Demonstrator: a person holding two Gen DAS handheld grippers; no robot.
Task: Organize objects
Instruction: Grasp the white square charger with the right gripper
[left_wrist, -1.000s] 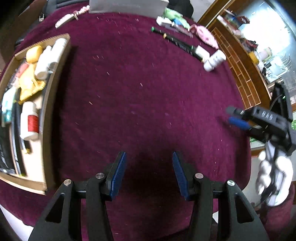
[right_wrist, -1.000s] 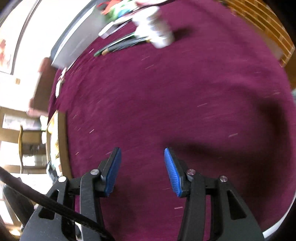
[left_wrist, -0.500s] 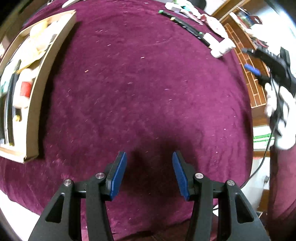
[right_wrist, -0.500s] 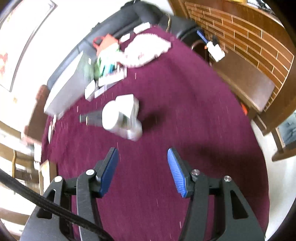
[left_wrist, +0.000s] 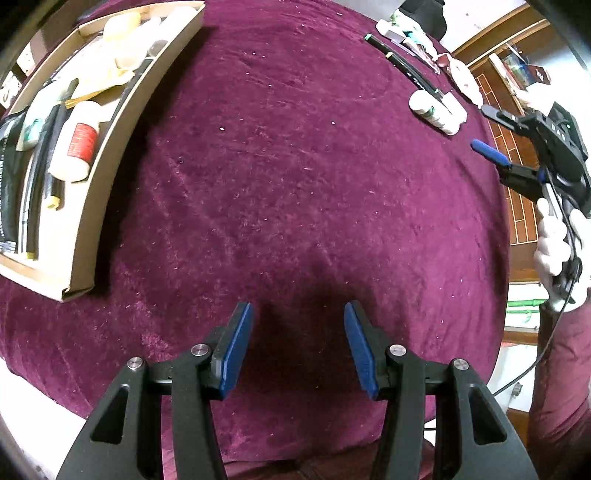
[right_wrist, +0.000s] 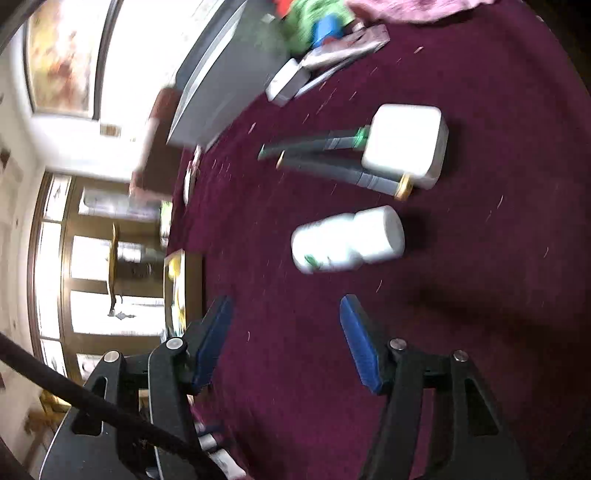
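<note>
A white pill bottle (right_wrist: 347, 240) lies on its side on the maroon cloth, just ahead of my open, empty right gripper (right_wrist: 286, 332). Beyond it lie two dark tubes (right_wrist: 325, 162) and a white square box (right_wrist: 406, 142). In the left wrist view the same bottle (left_wrist: 430, 110) lies at the far right, with the right gripper (left_wrist: 487, 129) close beside it. My left gripper (left_wrist: 298, 347) is open and empty above bare cloth. A cardboard tray (left_wrist: 110, 147) at the left holds several bottles and tubes.
A pile of packets and a pink pouch (left_wrist: 465, 77) lies at the table's far right edge. A grey laptop (right_wrist: 221, 85) sits at the back. The round table's edge (left_wrist: 506, 258) drops off at the right, next to a brick wall.
The right gripper has swung towards the white bottle, which is now closer and centred ahead of it. The left gripper has drawn back and turned slightly, staying open.
</note>
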